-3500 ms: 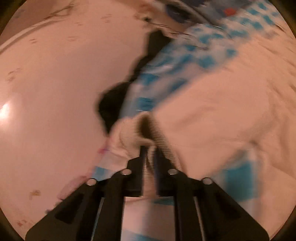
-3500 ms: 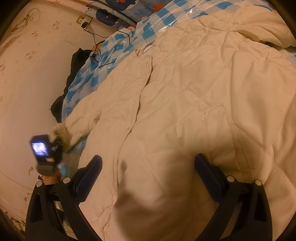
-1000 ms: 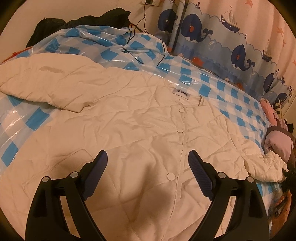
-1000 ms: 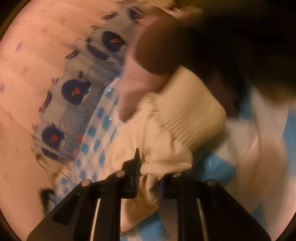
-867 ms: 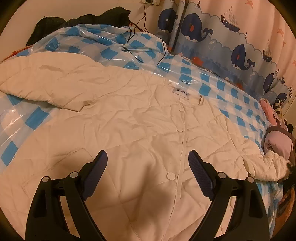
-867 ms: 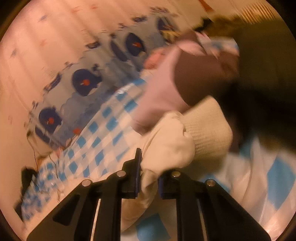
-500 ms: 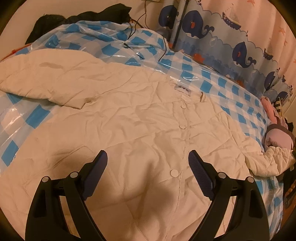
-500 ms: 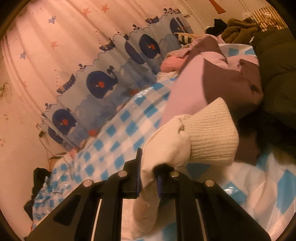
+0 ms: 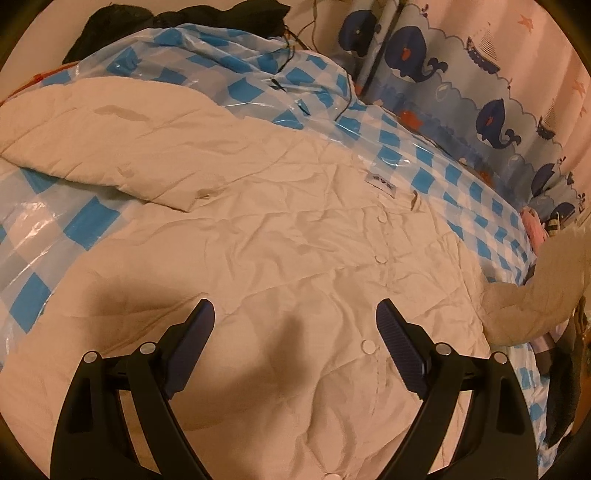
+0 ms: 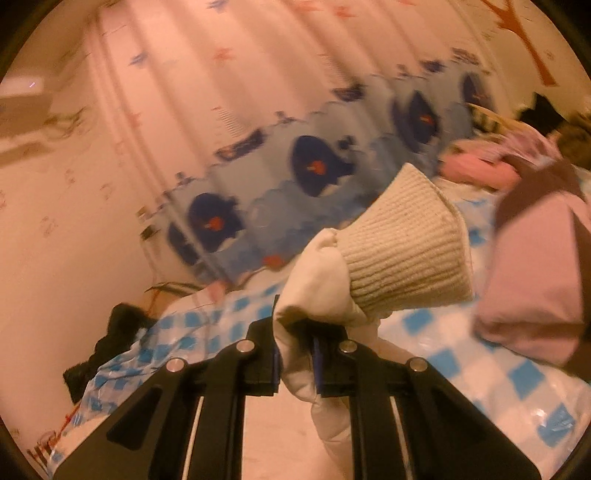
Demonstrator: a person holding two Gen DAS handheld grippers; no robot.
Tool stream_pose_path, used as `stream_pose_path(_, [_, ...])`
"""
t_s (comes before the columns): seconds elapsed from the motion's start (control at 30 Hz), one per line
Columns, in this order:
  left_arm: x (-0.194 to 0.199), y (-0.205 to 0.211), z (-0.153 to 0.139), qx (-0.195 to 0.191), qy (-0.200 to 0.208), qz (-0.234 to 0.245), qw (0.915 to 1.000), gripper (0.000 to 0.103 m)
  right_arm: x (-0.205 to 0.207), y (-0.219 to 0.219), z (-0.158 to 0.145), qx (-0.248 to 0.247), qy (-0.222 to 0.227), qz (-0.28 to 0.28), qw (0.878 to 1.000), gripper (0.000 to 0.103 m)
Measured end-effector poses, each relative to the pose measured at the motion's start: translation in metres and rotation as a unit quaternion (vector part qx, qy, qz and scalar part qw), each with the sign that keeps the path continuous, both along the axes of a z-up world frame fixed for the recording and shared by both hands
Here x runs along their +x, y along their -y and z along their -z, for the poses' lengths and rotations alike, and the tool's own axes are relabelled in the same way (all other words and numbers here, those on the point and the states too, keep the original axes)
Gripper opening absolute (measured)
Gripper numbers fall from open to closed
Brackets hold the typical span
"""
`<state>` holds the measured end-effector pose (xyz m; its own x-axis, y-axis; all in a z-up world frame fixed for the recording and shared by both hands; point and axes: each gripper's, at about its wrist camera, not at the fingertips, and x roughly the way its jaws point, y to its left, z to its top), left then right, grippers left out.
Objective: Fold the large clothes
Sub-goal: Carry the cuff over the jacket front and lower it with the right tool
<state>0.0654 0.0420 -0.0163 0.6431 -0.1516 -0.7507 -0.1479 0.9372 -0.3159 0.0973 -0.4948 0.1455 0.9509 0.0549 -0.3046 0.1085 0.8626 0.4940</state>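
Observation:
A cream quilted jacket (image 9: pixel 288 266) lies front up on a blue-and-white checked plastic sheet (image 9: pixel 85 229). Its one sleeve (image 9: pixel 122 147) is folded across at the upper left. My left gripper (image 9: pixel 295 332) hovers open over the jacket's lower front, with nothing between its fingers. At the right edge the other sleeve (image 9: pixel 535 295) is lifted off the sheet. My right gripper (image 10: pixel 295 354) is shut on that sleeve (image 10: pixel 325 273) just behind its ribbed knit cuff (image 10: pixel 406 251), which sticks up past the fingers.
A whale-print curtain (image 9: pixel 480 96) runs along the far side. Dark clothes (image 9: pixel 177 14) and cables (image 9: pixel 291 40) lie at the sheet's far corner. A pile of pink and brown garments (image 10: pixel 535 266) sits at the right, close to the raised sleeve.
The right gripper has lifted the sleeve end up off the sheet and rolled, so the cuff now stands high against the curtain. The left gripper drifted slightly and stayed open.

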Motion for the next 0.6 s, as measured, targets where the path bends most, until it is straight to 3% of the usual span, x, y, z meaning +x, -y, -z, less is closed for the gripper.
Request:
stream_pose_path(0.3, [0.001, -0.037, -0.001, -0.021, -0.008, -0.028, 0.9994, 0.085, 0.050, -0.112, -0.024, -0.040, 0.012, -0.081, 0.996, 0.014])
stream_pose_path(0.6, [0.001, -0.063, 0.000, -0.035, -0.011, -0.041, 0.9985, 0.085, 0.096, -0.231, 0.008, -0.088, -0.017, -0.153, 0.984, 0.014])
